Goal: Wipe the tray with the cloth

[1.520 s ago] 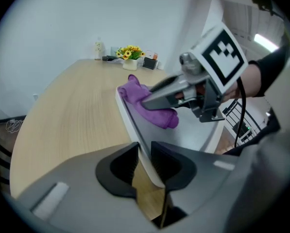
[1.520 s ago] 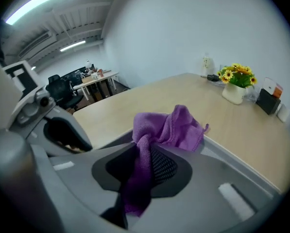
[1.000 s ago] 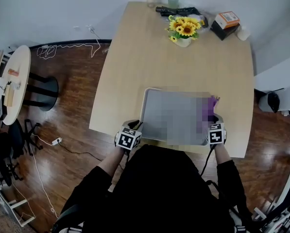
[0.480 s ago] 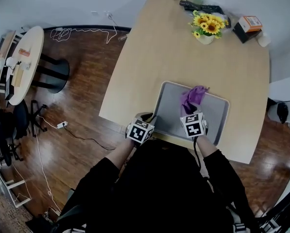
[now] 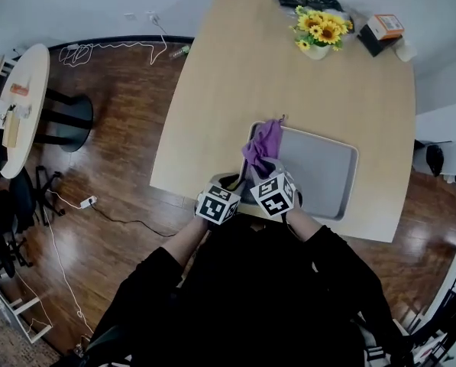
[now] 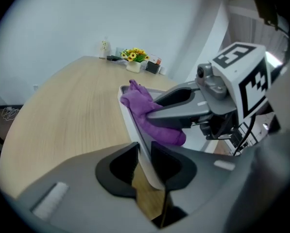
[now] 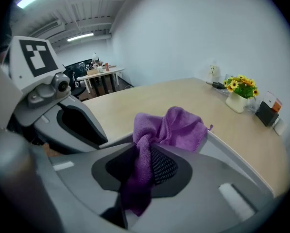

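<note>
Table [image 5: 235, 75] pale wood, tray [image 5: 323, 178] at near edge; floor [image 5: 128, 144] dark planks.

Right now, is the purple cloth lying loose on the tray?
No, the right gripper has its fingers shut on the cloth, at the tray's edge.

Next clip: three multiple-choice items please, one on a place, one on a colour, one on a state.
1. Where on the tray is the cloth, in the head view? A. left end B. middle C. right end
2. The cloth's colour? A. yellow B. purple C. white
3. The left gripper is: A. open, empty B. shut on the tray's rim C. shut on the cloth
1 A: the right gripper holds it at the left rim. 2 B: purple in every view. 3 B: its jaws pinch the rim.
</note>
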Demonstrator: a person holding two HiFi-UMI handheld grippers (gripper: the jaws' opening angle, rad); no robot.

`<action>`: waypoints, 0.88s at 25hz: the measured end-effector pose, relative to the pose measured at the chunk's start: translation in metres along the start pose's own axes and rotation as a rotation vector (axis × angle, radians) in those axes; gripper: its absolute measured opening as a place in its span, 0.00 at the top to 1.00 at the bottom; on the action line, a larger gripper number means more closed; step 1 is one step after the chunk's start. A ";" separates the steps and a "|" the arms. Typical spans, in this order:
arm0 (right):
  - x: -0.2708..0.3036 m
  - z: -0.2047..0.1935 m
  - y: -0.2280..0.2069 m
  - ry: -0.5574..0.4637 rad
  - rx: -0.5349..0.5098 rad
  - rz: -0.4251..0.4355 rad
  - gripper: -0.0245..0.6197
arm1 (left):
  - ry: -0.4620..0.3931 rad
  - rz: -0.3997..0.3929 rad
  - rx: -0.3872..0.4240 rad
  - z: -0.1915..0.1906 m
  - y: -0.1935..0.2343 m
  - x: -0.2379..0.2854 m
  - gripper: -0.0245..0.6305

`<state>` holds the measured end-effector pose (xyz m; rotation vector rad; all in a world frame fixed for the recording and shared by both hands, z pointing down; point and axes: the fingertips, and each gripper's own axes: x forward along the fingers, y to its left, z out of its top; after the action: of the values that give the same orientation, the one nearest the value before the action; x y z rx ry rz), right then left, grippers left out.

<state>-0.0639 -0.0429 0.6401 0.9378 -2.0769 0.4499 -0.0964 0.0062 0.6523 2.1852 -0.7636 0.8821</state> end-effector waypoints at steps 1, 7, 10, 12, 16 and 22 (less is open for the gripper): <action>-0.007 -0.009 -0.006 0.006 -0.008 -0.009 0.83 | 0.001 -0.006 -0.006 -0.001 0.000 0.000 0.86; -0.076 -0.099 -0.066 0.039 0.086 -0.112 0.83 | 0.004 0.010 -0.021 -0.002 0.002 -0.001 0.86; -0.116 -0.152 -0.107 0.060 0.144 -0.189 0.83 | 0.013 0.035 -0.027 -0.002 0.002 0.000 0.86; -0.140 -0.185 -0.134 0.089 0.176 -0.240 0.83 | 0.022 0.060 -0.019 -0.001 0.001 0.001 0.86; -0.172 -0.217 -0.164 0.070 0.229 -0.270 0.83 | 0.006 0.088 0.006 0.005 -0.005 -0.003 0.79; -0.160 -0.212 -0.163 0.097 0.235 -0.306 0.83 | 0.040 0.064 -0.069 -0.019 -0.017 -0.016 0.69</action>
<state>0.2338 0.0477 0.6457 1.3218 -1.7798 0.5710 -0.1017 0.0353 0.6451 2.0866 -0.8361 0.9151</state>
